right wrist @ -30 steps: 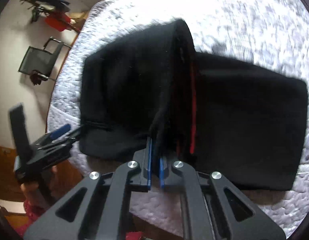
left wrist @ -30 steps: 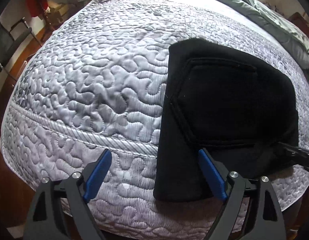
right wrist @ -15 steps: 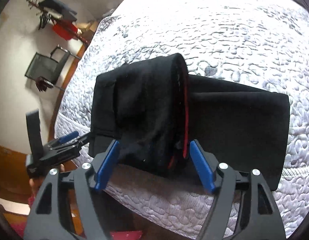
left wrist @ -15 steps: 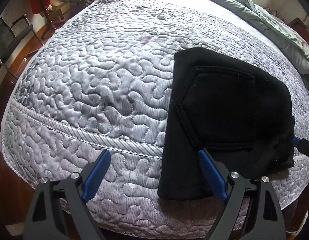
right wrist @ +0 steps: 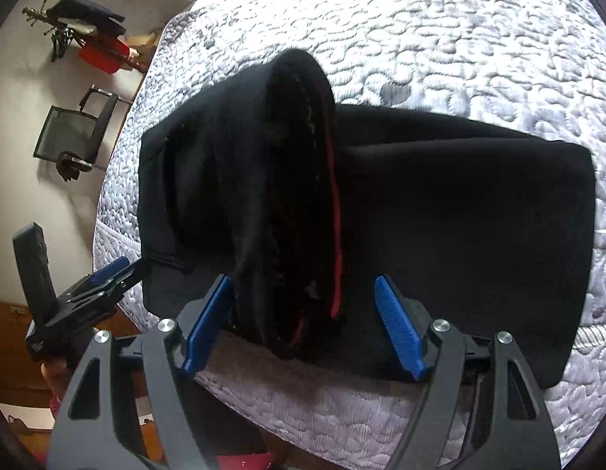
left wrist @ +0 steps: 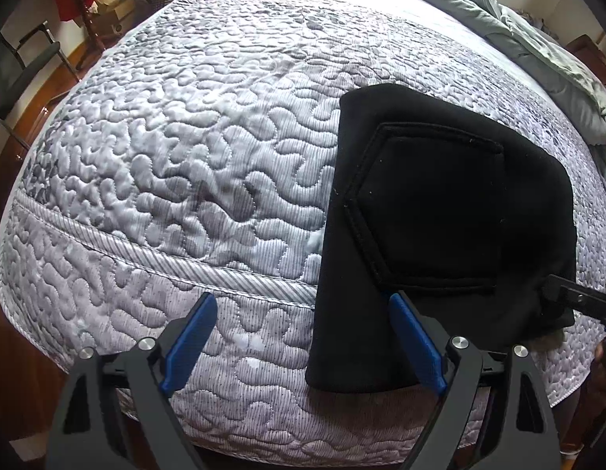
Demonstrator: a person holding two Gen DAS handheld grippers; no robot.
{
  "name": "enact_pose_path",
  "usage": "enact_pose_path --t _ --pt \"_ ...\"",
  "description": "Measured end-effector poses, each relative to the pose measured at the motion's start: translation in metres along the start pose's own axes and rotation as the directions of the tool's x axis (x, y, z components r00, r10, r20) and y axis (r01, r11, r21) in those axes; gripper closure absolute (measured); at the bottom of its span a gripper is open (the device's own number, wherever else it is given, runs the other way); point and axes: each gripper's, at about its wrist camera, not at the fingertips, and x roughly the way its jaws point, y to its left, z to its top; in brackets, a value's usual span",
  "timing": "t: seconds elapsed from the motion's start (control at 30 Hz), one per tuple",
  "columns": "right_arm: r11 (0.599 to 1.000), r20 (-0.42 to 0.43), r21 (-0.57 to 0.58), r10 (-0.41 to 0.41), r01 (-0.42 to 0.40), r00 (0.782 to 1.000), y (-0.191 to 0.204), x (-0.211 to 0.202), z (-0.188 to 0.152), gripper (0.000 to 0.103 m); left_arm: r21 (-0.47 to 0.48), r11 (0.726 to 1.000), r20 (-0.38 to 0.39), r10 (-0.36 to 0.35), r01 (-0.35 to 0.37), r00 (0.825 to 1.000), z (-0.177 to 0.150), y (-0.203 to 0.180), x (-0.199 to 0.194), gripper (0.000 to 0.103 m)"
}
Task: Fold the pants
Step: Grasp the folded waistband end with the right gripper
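Lying folded, pants (right wrist: 440,215) between right hand-held gripper's (right wrist: 303,321) open jaws.

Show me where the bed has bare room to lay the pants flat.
Free: the wide quilted bedspread left of the black pants, out to the striped border seam. Crowded: the near right corner, where the pants, the left gripper and the right gripper meet; the grey duvet fills the far right.

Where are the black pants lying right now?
The black pants lie folded on the quilted bedspread near the bed's front edge, just ahead of the open right gripper; in the left wrist view they sit to the right.
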Motion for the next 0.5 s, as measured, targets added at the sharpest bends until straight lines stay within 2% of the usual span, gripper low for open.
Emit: enact_pose_path --t 0.13,0.27,0.33,0.4,0.43,0.5 --pt "0.999 -0.024 0.0 0.032 -0.032 0.999 0.002 0.013 0.004 0.027 -0.006 1.0 -0.002 -0.002 0.002 1.0 0.001 0.003 -0.001 0.013" --pt "1.0 -0.019 -0.015 0.027 -0.027 0.999 0.008 0.022 0.012 0.023 -0.028 1.0 -0.003 -0.003 0.002 1.0 0.001 0.011 -0.002 0.013" --pt "0.999 -0.012 -0.036 0.025 -0.025 1.0 0.012 0.022 0.014 0.027 -0.043 0.999 -0.005 -0.004 0.004 1.0 0.001 0.015 -0.003 0.013" --pt "0.997 -0.002 -0.062 0.047 -0.047 0.999 0.015 0.02 0.015 0.051 -0.057 0.998 -0.009 -0.01 0.009 1.0 0.001 0.018 -0.003 0.013" --pt "0.995 0.0 -0.063 0.075 -0.075 0.997 0.015 0.019 0.015 0.055 -0.063 0.998 -0.011 -0.011 0.01 1.0 0.0 0.02 -0.003 0.013" --pt "0.994 0.01 -0.065 0.084 -0.083 0.996 0.014 0.016 0.013 0.071 -0.07 0.998 -0.013 -0.009 0.008 1.0 0.0 0.021 -0.003 0.013"
